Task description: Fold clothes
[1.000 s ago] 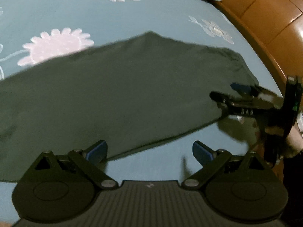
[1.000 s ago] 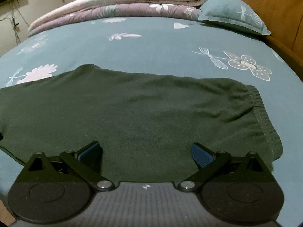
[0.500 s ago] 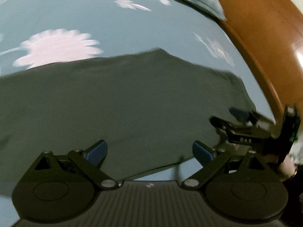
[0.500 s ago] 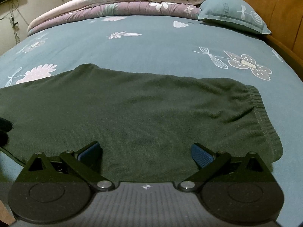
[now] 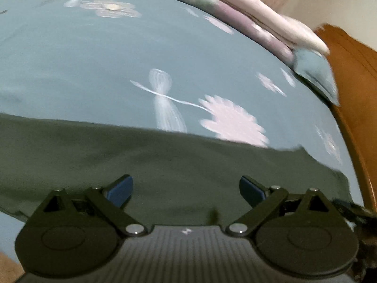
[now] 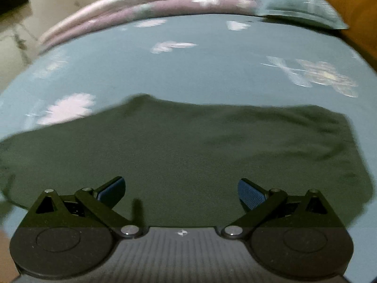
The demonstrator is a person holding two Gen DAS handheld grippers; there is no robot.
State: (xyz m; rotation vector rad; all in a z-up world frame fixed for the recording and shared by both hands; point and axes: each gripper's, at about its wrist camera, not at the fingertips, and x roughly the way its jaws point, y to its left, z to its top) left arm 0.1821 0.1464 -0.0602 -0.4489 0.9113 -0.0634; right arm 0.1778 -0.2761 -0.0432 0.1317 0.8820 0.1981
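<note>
My left gripper (image 5: 186, 189) and right gripper (image 6: 181, 188) both gape wide, holding nothing, above the near edge of the dark green garment (image 6: 188, 153) lying flat on the floral bedsheet (image 6: 200, 70), pillow (image 6: 299, 7) at one o'clock.

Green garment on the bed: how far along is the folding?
Done: the dark green garment lies spread flat on the blue floral bedsheet; no fold shows. In hand: nothing; the left hand-held gripper and right hand-held gripper both hang open over its near edge. Left: grasping an edge and every fold.
</note>
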